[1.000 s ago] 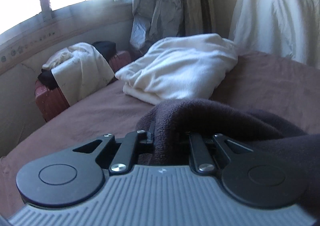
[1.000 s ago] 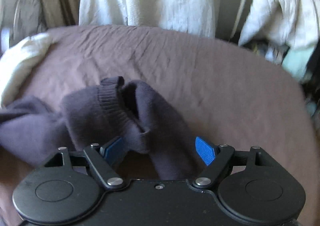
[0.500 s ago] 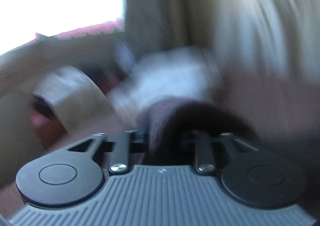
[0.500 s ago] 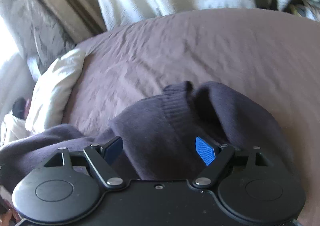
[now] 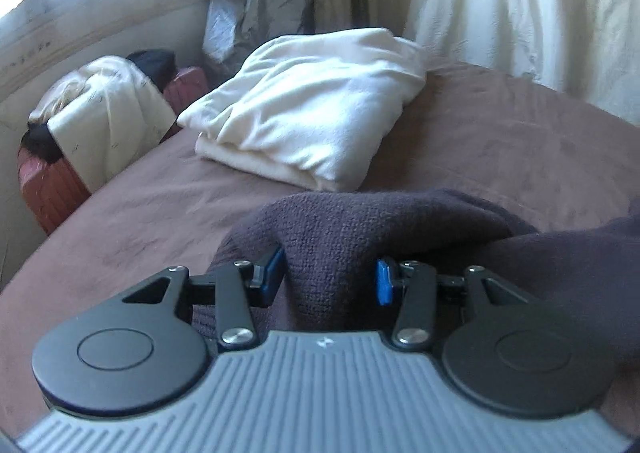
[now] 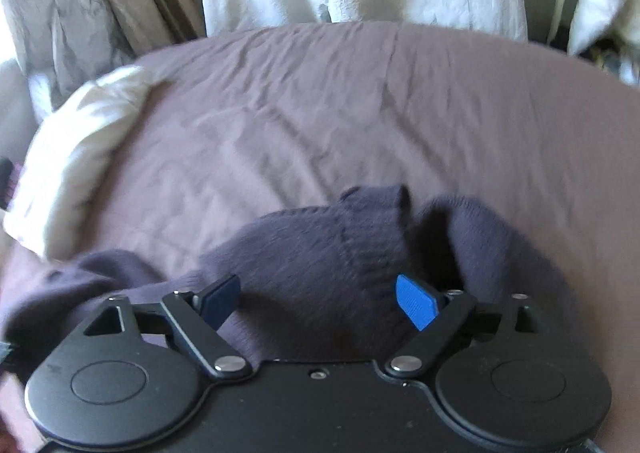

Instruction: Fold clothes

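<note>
Dark knit sweater (image 5: 360, 241) on bed (image 5: 500, 141) | left view: left gripper (image 5: 330, 277) part-open, knit bunched between pads, contact unclear | right view: right gripper (image 6: 318, 299) opening wide above sweater (image 6: 320, 253), gripping nothing | step: regrasp; next: pinch an edge.

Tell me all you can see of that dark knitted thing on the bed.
The dark sweater looks like purplish-grey knit wool, with a ribbed band standing up. It lies crumpled on the brown bedsheet, near the folded cream garment. A bunched fold sits between the left tool's parted pads; the right tool is opening over it.
</note>
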Motion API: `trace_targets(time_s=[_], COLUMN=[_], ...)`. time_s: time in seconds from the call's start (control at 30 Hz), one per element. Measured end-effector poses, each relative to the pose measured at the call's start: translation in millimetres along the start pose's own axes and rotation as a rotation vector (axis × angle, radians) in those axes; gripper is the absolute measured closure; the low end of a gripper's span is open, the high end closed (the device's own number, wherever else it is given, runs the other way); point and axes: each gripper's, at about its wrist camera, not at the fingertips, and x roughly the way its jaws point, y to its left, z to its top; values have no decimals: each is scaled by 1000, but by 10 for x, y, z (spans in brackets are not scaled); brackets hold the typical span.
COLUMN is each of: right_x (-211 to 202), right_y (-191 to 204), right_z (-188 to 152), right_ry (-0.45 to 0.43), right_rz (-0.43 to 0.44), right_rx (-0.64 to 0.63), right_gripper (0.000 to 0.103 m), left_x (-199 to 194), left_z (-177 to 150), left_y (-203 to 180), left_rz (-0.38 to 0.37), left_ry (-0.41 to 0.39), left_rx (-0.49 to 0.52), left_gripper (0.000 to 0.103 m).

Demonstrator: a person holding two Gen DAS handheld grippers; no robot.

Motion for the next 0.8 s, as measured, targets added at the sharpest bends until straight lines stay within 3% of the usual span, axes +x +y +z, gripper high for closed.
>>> trace_targets(time_s=[0.03, 0.1, 0.17, 0.23, 0.37, 0.5, 0.57, 0.7, 0.8], right_x=[96, 236, 140, -96, -903, -1602, -1640, -1173, -992], right_y=[39, 99, 107, 128, 135, -30, -162, -435, -476], right_z=[-32, -107, -179, -229, -435, -970, -1402, -2215, -2393], right_ry=[19, 37, -1, -44, -166, -191, -126, 132, 200], right_rz=[-25, -86, -80, -88, -6, 106, 111, 57, 95], right_rx=[-87, -192, -168, -186, -181, -150, -132, -67, -60], right_gripper=[14, 25, 79, 85, 88, 91, 93, 93, 93], left_x=[-25, -85, -177, -267, -376, -463, -521, -562, -530], left_z=[6, 27, 74, 98, 102, 49, 13, -80, -160], left_y=[-5, 5, 42, 64, 1, -334, -491, -713, -874], left_rz=[-2, -14, -46, -68, -87, -151, -192, -237, -290], left_ry=[-3, -13, -37, -65, -108, -133, -142, -139, -98], left_rx=[13, 29, 19, 8, 10, 78, 111, 174, 214], left_gripper=[58, 58, 57, 49, 51, 50, 49, 43, 37])
